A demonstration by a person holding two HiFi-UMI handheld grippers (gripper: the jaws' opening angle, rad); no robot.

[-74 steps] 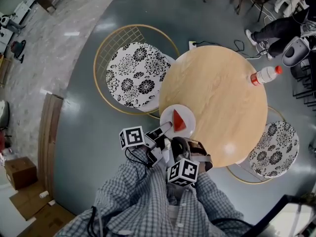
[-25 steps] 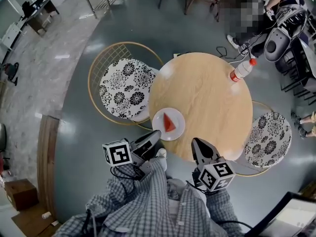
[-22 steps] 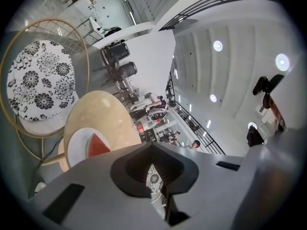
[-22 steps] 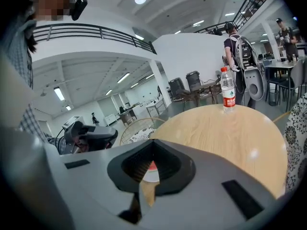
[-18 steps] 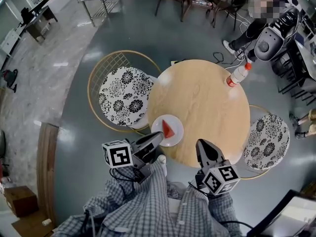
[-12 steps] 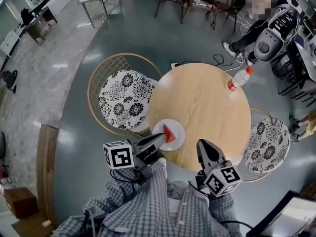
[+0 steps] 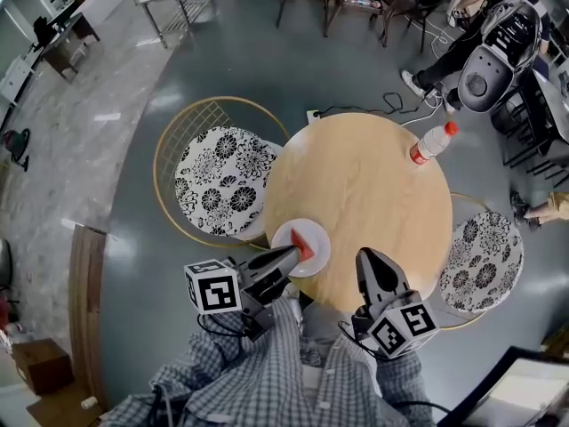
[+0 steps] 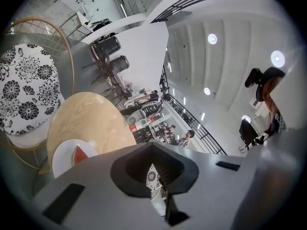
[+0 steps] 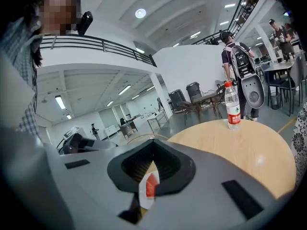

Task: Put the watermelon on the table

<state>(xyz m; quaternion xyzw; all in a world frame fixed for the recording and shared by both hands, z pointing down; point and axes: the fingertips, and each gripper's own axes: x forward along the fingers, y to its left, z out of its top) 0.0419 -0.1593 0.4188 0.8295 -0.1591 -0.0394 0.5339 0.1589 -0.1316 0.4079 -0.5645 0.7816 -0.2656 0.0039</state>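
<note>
Our two grippers hang clenched and empty at the near edge of the round wooden desk (image 7: 373, 194). The watermelon (image 7: 303, 240), a red wedge, lies on a white plate (image 7: 315, 254) at the desk's near-left rim. Seen from the head view, the tip of the left gripper (image 7: 292, 253) overlaps the plate's near side, its jaws pressed together with nothing between them; we cannot tell whether it touches the plate. The right gripper (image 7: 367, 259), jaws likewise together, points over the desk's near edge, apart from the plate. A clear bottle (image 7: 431, 143) with a red cap and label stands at the desk's far-right edge. Floral-cushioned chairs (image 7: 218, 194) flank the desk on both sides.
</note>
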